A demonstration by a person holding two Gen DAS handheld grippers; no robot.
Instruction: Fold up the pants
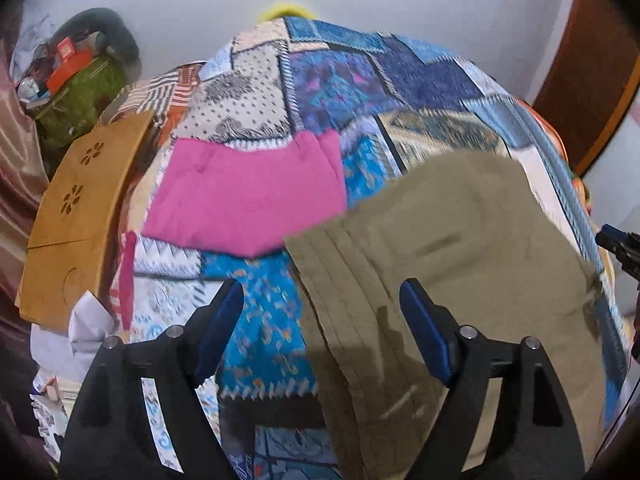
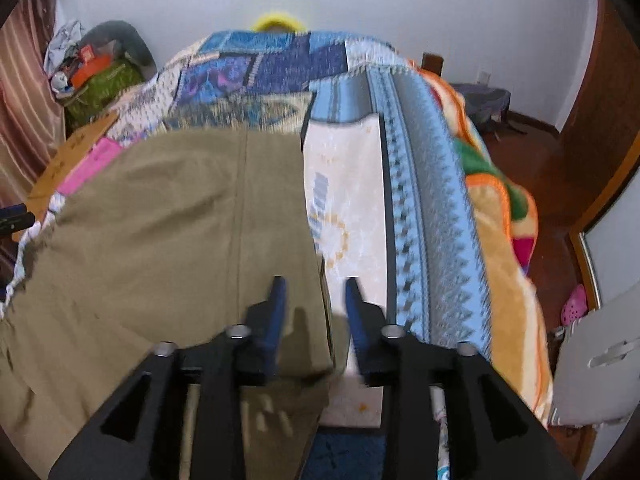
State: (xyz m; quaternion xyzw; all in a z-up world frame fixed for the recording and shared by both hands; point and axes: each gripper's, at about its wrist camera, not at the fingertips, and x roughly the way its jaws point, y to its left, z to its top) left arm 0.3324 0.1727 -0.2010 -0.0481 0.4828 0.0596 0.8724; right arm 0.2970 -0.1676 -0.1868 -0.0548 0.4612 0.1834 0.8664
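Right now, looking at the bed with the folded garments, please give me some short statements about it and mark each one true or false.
1. The olive khaki folded pants lie on the patchwork quilt. True.
2. The pink folded garment lies on the wooden floor. False: it lies on the quilt, beside the khaki pants.
3. The left gripper clamps the khaki pants. False: its jaws stand wide open, gripping nothing.
4. The right gripper stands open at the pants' edge. True.
5. A tan wooden board with flower cutouts lies beside the pink garment. True.
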